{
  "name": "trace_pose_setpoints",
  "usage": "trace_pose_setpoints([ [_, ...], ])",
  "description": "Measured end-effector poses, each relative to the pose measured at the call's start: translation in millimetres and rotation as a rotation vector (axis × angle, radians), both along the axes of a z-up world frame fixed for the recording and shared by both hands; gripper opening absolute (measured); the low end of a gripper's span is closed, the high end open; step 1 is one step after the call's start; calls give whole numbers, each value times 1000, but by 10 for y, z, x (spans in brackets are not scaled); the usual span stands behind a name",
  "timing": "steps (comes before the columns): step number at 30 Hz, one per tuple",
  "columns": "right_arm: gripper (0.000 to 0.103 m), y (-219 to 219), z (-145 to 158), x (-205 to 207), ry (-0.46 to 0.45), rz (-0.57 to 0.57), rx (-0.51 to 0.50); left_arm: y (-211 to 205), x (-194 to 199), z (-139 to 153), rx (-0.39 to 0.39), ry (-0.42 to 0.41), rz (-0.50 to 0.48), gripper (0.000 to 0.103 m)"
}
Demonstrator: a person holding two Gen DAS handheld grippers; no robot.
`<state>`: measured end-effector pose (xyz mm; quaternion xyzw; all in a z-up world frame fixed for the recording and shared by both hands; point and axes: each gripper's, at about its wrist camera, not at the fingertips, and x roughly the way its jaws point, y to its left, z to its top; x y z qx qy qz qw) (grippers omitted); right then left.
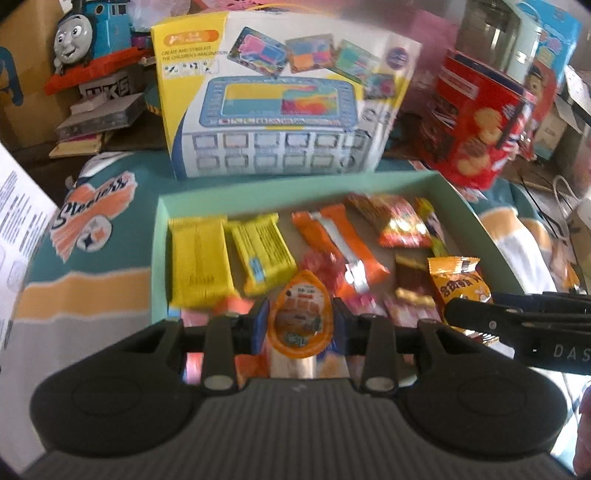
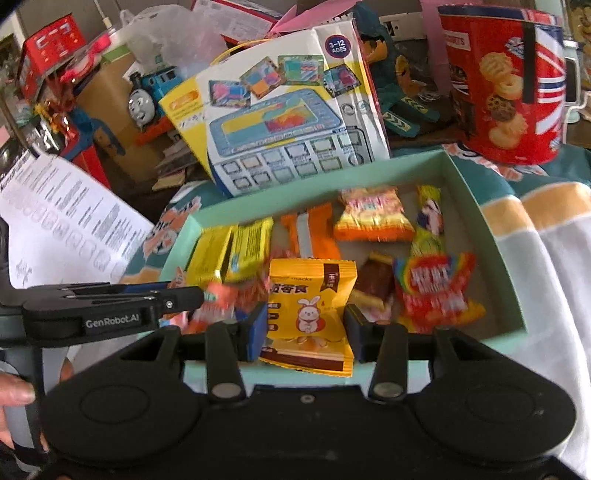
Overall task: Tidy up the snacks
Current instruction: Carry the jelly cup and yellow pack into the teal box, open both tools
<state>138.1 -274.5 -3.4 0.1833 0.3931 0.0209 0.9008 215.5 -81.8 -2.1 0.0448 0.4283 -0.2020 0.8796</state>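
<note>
A mint-green box [image 1: 295, 182] [image 2: 491, 221] holds several snacks: two yellow bars [image 1: 199, 254] [image 2: 225, 254], an orange bar [image 1: 340, 240] [image 2: 314, 236], a red-orange packet [image 1: 395, 218] [image 2: 373, 214], a brown candy [image 1: 412, 280] [image 2: 373, 280] and a rainbow packet [image 2: 436, 291]. My left gripper [image 1: 301, 325] is shut on an orange jelly cup [image 1: 301, 314] over the box's near end. My right gripper [image 2: 306, 328] is shut on a yellow rabbit snack packet [image 2: 310, 314] [image 1: 460, 284] at the box's near edge. Each gripper shows from the side in the other's view.
A toy tablet box [image 1: 280, 107] [image 2: 288, 122] stands behind the green box. A red biscuit tin [image 1: 480, 122] [image 2: 506, 81] is at the back right. A blue toy train [image 1: 85, 33] [image 2: 147, 96] and printed paper [image 2: 66, 214] lie at the left. A teal and white cloth [image 1: 92, 236] covers the table.
</note>
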Motion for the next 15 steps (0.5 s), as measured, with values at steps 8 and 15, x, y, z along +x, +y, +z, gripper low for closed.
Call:
trace_pose_setpoints([
  [8,43,-63,-26,843,7,22,29,-310,618,-142,35,15,-5,35],
  [15,45,-179,-150,1323,12,17,27,-461,995,-300,44,31,11,36],
])
